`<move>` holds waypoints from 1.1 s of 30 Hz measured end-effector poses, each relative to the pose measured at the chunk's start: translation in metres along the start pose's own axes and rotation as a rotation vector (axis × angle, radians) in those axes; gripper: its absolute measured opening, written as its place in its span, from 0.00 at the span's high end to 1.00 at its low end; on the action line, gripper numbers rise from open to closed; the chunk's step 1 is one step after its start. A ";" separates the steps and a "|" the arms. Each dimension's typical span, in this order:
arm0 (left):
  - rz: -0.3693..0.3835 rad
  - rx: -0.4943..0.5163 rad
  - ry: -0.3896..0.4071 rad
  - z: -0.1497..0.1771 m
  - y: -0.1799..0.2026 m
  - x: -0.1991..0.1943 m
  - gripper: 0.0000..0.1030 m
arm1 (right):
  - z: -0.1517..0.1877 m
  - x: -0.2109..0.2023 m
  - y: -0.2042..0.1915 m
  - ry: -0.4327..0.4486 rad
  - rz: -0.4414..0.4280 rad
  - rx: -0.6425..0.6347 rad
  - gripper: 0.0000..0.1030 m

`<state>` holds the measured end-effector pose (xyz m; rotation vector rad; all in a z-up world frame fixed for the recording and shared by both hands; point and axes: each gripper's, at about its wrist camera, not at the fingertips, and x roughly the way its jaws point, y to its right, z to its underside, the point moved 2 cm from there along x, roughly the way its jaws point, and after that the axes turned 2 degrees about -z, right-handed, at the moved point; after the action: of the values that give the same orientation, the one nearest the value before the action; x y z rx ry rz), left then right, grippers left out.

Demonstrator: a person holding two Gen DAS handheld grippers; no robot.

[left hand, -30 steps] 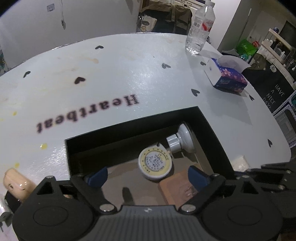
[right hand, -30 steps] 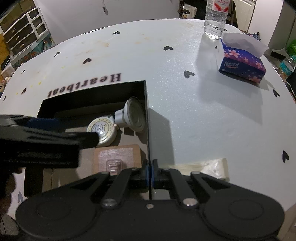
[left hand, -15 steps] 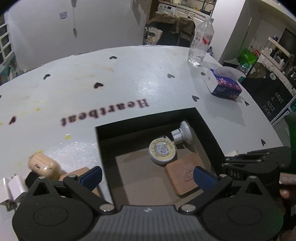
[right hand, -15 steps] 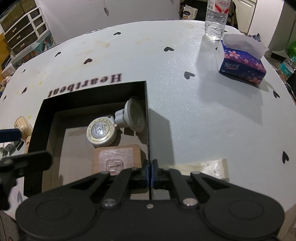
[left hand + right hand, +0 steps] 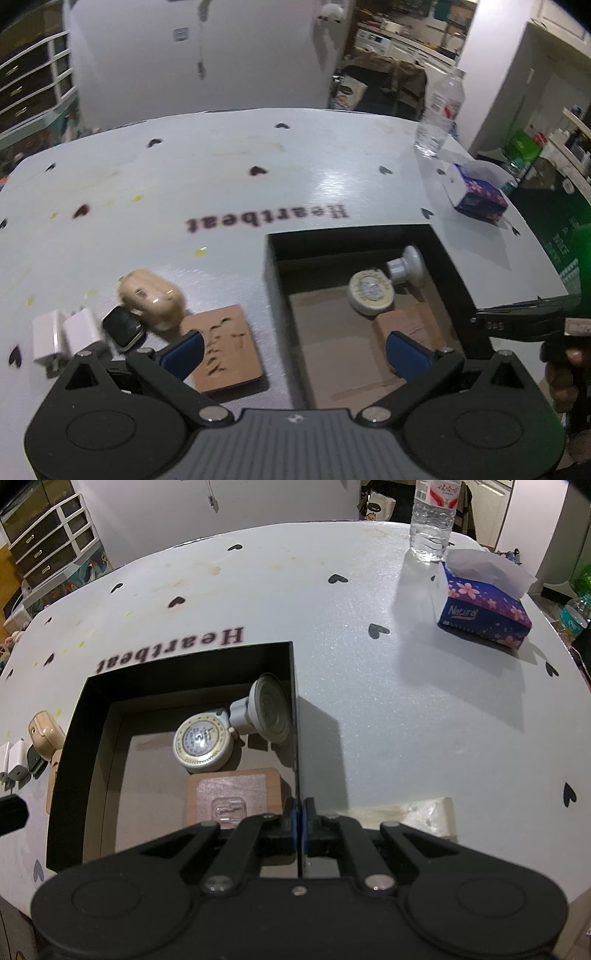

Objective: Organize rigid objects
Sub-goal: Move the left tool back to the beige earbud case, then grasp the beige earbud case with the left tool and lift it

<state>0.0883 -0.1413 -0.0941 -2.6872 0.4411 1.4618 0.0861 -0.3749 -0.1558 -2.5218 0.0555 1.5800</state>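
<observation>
A black open box (image 5: 271,254) (image 5: 99,686) sits on the white table. Inside lie a round tape measure (image 5: 370,292) (image 5: 203,742), a grey suction knob (image 5: 404,264) (image 5: 264,712) and a wooden square with a clear hook (image 5: 410,328) (image 5: 232,799). My left gripper (image 5: 293,356) is open and empty, above the box's left wall. Left of the box lie a wooden coaster (image 5: 225,347), a beige earbud case (image 5: 151,299) (image 5: 44,734), a smartwatch (image 5: 123,328) and two white chargers (image 5: 64,338) (image 5: 11,762). My right gripper (image 5: 299,812) is shut on the box's right wall.
A water bottle (image 5: 439,110) (image 5: 432,517) and a blue tissue box (image 5: 476,192) (image 5: 484,605) stand at the far right of the table. A crumpled clear wrapper (image 5: 413,812) lies beside the box's right wall. "Heartbeat" is printed on the table (image 5: 332,664).
My left gripper has risen out of the box and moved back and left, bringing the coaster, earbud case, watch and chargers into view. The right gripper has not moved.
</observation>
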 end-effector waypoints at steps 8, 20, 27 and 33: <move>-0.031 -0.104 0.062 0.017 -0.039 -0.008 0.00 | 0.000 0.000 -0.001 0.000 0.001 -0.002 0.97; -0.122 -0.025 0.117 0.017 -0.099 0.026 0.00 | 0.000 0.000 0.000 0.001 0.000 0.009 0.97; -0.123 0.071 0.111 0.002 -0.119 0.059 0.00 | 0.000 0.000 0.001 0.002 0.003 0.023 0.97; -0.081 0.127 0.086 -0.011 -0.126 0.082 0.02 | 0.000 0.000 0.003 0.002 0.001 0.039 0.96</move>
<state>0.1736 -0.0408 -0.1678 -2.6417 0.4101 1.2569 0.0859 -0.3775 -0.1563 -2.4943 0.0877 1.5609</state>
